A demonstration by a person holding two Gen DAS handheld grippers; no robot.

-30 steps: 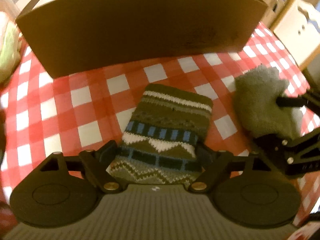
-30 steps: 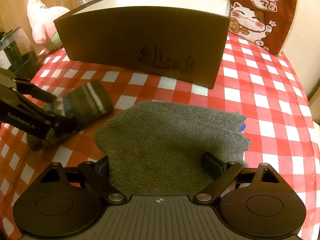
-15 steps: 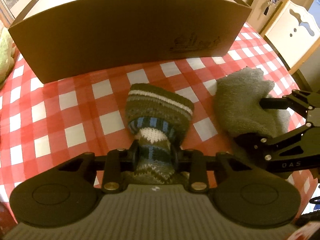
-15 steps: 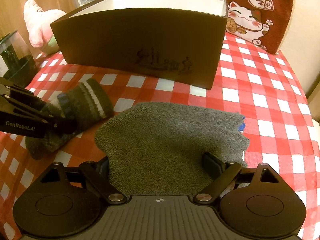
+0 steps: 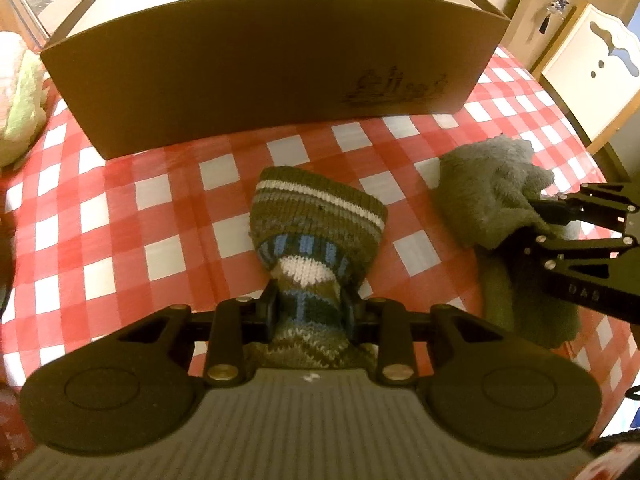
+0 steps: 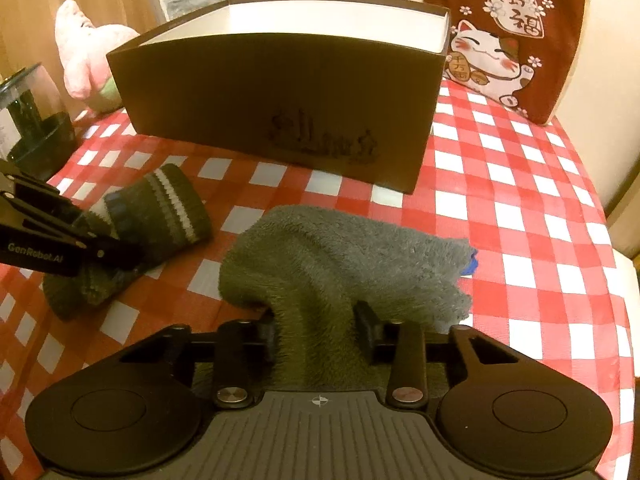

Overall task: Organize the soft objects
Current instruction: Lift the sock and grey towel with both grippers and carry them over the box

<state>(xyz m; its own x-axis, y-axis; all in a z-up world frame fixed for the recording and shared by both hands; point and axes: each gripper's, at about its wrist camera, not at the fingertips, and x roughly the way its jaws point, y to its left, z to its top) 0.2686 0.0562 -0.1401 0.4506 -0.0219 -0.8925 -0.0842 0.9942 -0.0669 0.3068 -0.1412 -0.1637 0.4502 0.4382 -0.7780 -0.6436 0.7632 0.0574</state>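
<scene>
A striped knitted sock (image 5: 316, 220) in olive, white and blue lies on the red-and-white checked tablecloth (image 5: 120, 208). My left gripper (image 5: 310, 306) is shut on its near end, bunching it. The sock also shows in the right wrist view (image 6: 160, 208), with the left gripper (image 6: 100, 240) on it. A fuzzy grey sock (image 6: 344, 256) lies to its right. My right gripper (image 6: 316, 328) is shut on its near part. It also shows in the left wrist view (image 5: 492, 192), with the right gripper (image 5: 532, 216) on it. A large brown open box (image 6: 280, 92) stands behind both socks.
A pink plush toy (image 6: 86, 56) and a dark glass jar (image 6: 32, 116) stand at the left of the box. A red lucky-cat cushion (image 6: 508, 36) leans at the back right. A white cabinet (image 5: 592, 76) stands beyond the table's right edge.
Both grippers went from open around their socks to shut on them: the left one first, then the right. Both socks are now bunched at the jaws.
</scene>
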